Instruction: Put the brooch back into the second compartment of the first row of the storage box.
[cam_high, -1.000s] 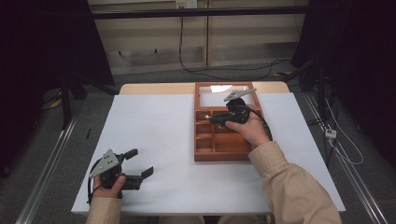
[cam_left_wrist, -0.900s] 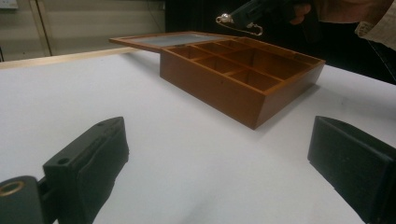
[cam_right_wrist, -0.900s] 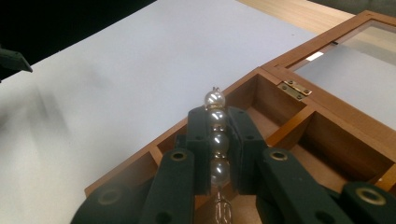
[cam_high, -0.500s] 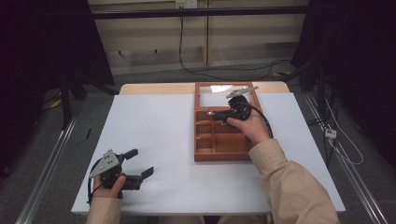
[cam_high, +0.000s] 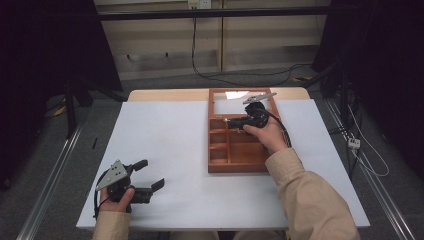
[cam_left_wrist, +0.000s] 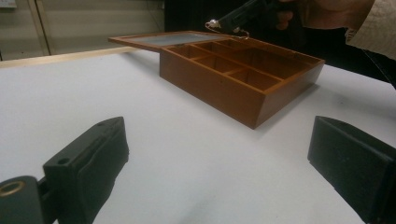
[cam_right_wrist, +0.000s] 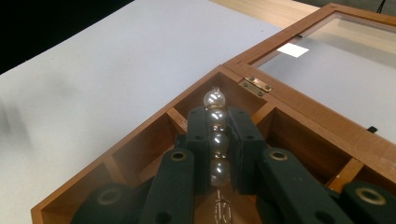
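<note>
Status: the pearl string (cam_right_wrist: 216, 140) is picked and carried, but not yet placed. The right gripper (cam_right_wrist: 217, 140) is clenched on it — both jaws press the beads from either side, one pearl pokes out past the tips, another sits behind the pads, and a bit of chain hangs down below. In the left gripper view the same string (cam_left_wrist: 214, 23) glints at the tip of the right gripper (cam_left_wrist: 233, 19) above the far side of the box.

The box (cam_high: 239, 150) is open, its glass lid (cam_high: 235, 97) folded back flat on the table (cam_high: 165, 135). The compartments in view look empty; nothing lies in them as far as the pictures tell.

Position: the right gripper (cam_high: 239, 121) hovers over the box's left column, near the hinge (cam_right_wrist: 255, 84) end. The pearls point into the corner compartment (cam_right_wrist: 233, 95) just short of the hinge. Whether the string touches the wood cannot be told — it looks clear of it.

The left gripper (cam_high: 145, 175) rests on the table near the front left corner, well apart from the box, jaws spread and holding nothing. Its pads (cam_left_wrist: 88, 158) frame bare table.

Judged remaining: lower the string into a compartment, release, retract — possibly shut the lid afterwards. The job looks roughly at midpoint.
</note>
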